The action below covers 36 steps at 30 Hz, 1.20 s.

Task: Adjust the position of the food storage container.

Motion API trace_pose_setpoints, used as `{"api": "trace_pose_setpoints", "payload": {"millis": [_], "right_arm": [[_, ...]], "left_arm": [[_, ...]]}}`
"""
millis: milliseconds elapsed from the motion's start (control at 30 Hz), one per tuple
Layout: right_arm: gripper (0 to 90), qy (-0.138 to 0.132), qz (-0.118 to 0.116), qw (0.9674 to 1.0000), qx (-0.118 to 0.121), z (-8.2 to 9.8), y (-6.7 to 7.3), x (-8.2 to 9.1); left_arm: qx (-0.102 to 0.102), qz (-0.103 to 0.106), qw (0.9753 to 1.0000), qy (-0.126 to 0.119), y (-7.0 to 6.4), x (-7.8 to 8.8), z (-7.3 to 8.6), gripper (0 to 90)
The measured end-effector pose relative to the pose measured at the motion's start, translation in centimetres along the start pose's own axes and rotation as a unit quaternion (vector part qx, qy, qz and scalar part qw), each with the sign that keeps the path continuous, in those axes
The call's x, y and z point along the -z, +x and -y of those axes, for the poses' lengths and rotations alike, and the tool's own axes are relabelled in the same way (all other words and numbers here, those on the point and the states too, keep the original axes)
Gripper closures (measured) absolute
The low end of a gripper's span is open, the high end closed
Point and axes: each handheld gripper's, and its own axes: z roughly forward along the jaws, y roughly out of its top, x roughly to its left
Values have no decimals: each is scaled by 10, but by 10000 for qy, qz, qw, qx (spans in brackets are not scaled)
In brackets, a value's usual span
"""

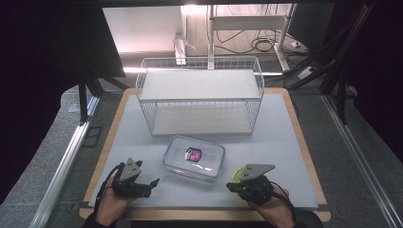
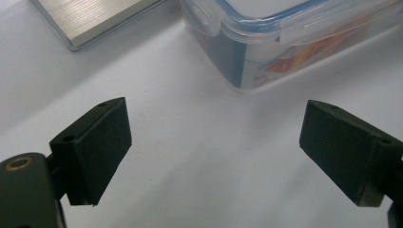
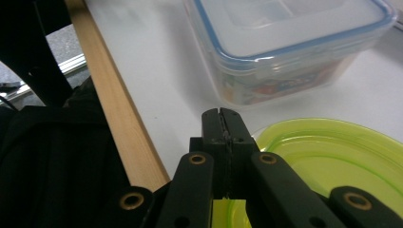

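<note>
Under R tool, lime see-thru round lid, edge pinched.

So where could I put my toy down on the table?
There is bare mat to the right of the lidded plastic box, and more to its left, between the wire rack and the left tongs. It is crowded near the front right, where the green plate sits at the right tongs.

right gripper fingers closed over green lid, clear container beyond
</note>
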Motion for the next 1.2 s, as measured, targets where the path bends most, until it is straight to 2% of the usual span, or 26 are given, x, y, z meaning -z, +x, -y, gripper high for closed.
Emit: {"api": "trace_pose_setpoints", "payload": {"millis": [300,467,533,700,733,800,833,900,1000,1100,1200], "right_arm": [[900,119,6,9999,-41,0,-1,2],[900,136,156,9997,-90,3,-7,7],[900,94,290,9993,-194,7,-17,13],[900,-57,369,9986,-383,11,-28,24],[900,-95,443,9980,-452,13,-33,28],[900,-81,483,9977,-474,15,-35,29],[900,19,566,9970,-524,18,-38,29],[900,-123,477,9971,-573,18,-38,31],[900,-278,458,9978,-388,12,-30,32],[900,-222,334,9987,-316,10,-25,27],[900,-12,227,9994,-270,10,-22,17]], "left_arm": [[18,14,10000,8,0,0,0,98],[22,23,10000,8,0,0,0,99],[74,46,10000,-2,0,0,0,102],[136,98,9999,28,0,1,-1,108],[145,112,9998,40,0,1,-1,108],[142,125,9998,40,0,1,-1,107],[116,114,9998,63,-1,0,-1,107],[90,88,9999,97,-1,-1,-1,108],[87,80,9999,106,-1,-1,-1,108],[126,94,9998,92,-1,-1,-1,107],[217,128,9996,98,-1,-1,-1,101]]}}
